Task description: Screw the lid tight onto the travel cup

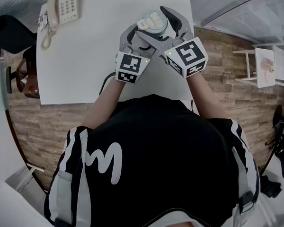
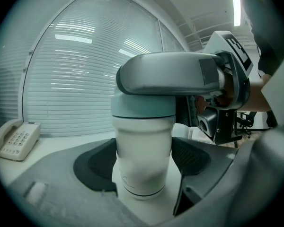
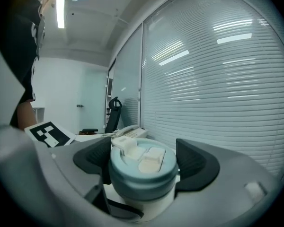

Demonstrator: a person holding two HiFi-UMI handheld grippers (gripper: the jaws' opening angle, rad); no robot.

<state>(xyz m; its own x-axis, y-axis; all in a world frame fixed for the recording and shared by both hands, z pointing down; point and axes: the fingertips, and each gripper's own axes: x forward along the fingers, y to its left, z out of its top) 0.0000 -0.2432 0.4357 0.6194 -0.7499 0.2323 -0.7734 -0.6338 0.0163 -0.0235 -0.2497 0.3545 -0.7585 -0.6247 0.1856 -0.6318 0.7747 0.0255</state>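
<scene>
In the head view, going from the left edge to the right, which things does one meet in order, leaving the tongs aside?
telephone → travel cup → white stand

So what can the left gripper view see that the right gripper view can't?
Only the left gripper view shows the whole tall side of the white plastic travel cup, squeezed between the left gripper's pads, with the right gripper reaching around the top. Only the right gripper view looks down onto the cream flip tab on the lid, and shows a black office chair. Both show the pale blue round lid, the cream desk telephone and the white slatted blinds.
</scene>
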